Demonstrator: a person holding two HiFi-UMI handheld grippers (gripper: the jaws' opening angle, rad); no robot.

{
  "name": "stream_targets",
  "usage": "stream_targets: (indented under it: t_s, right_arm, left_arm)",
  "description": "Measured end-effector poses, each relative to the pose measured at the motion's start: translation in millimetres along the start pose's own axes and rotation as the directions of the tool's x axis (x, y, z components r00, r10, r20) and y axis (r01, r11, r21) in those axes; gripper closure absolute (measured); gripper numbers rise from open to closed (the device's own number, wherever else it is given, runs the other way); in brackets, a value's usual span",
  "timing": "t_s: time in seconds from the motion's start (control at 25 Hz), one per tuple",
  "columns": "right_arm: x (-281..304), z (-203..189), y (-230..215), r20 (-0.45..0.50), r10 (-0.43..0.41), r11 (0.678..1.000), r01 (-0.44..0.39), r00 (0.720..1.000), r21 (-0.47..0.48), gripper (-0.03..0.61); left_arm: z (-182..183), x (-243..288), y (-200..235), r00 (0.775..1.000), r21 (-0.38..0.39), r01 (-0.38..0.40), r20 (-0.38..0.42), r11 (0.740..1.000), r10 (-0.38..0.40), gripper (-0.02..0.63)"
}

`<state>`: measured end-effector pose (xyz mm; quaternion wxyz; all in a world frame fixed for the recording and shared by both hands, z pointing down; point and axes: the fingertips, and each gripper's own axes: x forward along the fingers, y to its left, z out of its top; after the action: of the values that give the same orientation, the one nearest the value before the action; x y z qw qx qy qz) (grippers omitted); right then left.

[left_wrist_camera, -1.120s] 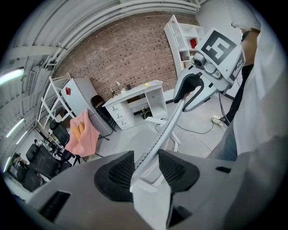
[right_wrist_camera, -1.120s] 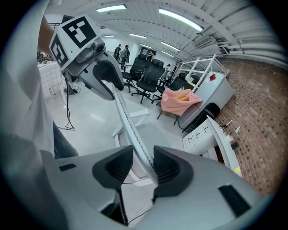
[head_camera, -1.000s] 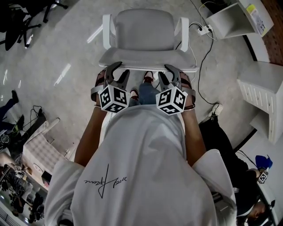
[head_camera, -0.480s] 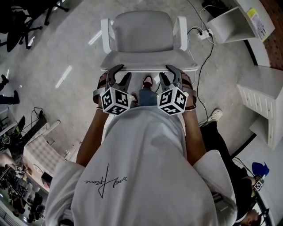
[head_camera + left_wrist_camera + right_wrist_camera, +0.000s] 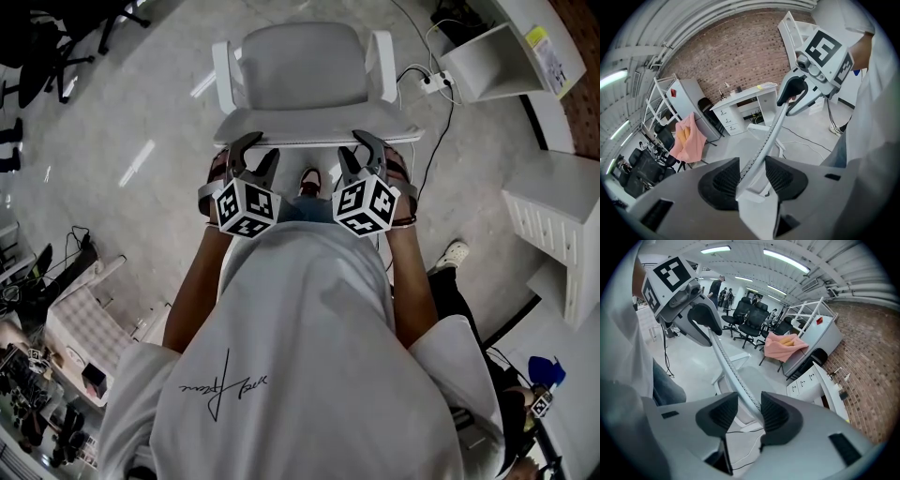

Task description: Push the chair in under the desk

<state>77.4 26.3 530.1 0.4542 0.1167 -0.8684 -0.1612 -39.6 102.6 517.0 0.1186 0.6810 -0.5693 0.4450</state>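
Note:
In the head view a white office chair (image 5: 305, 66) is seen from above, its seat away from me and the top edge of its backrest (image 5: 314, 127) nearest. My left gripper (image 5: 255, 150) straddles the left part of that edge, my right gripper (image 5: 354, 148) the right part. In the left gripper view my gripper (image 5: 752, 176) has the backrest edge (image 5: 768, 138) between its pads, and they close on it. In the right gripper view the edge (image 5: 729, 369) likewise runs between my gripper's (image 5: 749, 413) pads. A white desk (image 5: 750, 96) stands by the brick wall.
White open shelves (image 5: 487, 47) and a white cabinet (image 5: 553, 216) line the right side. A power strip with cable (image 5: 433, 80) lies on the floor beside the chair. Black office chairs (image 5: 37, 47) stand at the far left. Another person's leg (image 5: 455, 291) is close on my right.
The chair has rolled forward over the floor with both grippers still on its backrest. I have stepped along behind it, so the shelves and the cable have slid nearer in the head view.

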Motion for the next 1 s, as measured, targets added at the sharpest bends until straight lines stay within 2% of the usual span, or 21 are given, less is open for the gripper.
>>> stream_targets:
  t_s: [0.44,1.0]
  right_arm:
    - [16,7,-24,0.001,-0.008,1.000,0.008,1.000,0.013,0.408]
    - [42,21,-53,-0.027,-0.032,0.997,0.034,0.999,0.067,0.410]
  left_arm:
    - [12,20,21,1.000,0.011,-0.012,-0.006,1.000,0.012,0.439]
    - [25,51,62,1.000,0.056,0.008,0.000,0.998,-0.008,0.436]
